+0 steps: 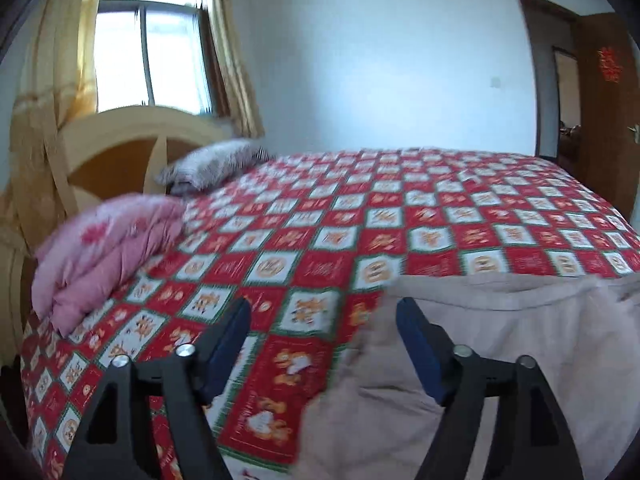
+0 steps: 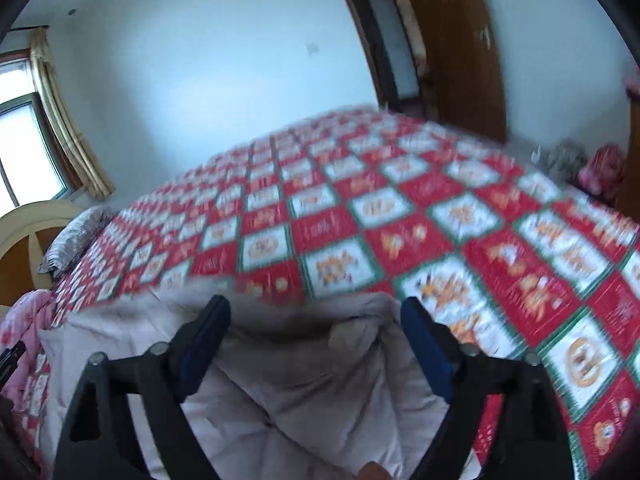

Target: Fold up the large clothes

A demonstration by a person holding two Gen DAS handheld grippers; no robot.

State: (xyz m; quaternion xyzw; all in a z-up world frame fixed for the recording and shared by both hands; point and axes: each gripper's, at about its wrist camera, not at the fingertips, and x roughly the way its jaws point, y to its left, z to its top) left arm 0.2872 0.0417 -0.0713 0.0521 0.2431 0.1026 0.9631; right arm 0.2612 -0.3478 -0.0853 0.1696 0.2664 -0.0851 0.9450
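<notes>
A large pale beige padded garment [image 1: 500,344] lies on the near part of the red checked bedspread [image 1: 360,224]. My left gripper [image 1: 324,312] is open and empty, above the garment's left edge. In the right wrist view the garment [image 2: 280,380] lies rumpled under my right gripper [image 2: 316,312], which is open and empty above its far edge. The bedspread [image 2: 400,216] stretches beyond it. Both views are motion-blurred.
A folded pink quilt [image 1: 104,252] and a striped pillow [image 1: 212,164] lie by the wooden headboard [image 1: 120,148] on the left. A window with curtains [image 1: 152,52] is behind it. A brown door [image 1: 604,112] stands at the far right. Pink items [image 2: 600,168] sit beyond the bed.
</notes>
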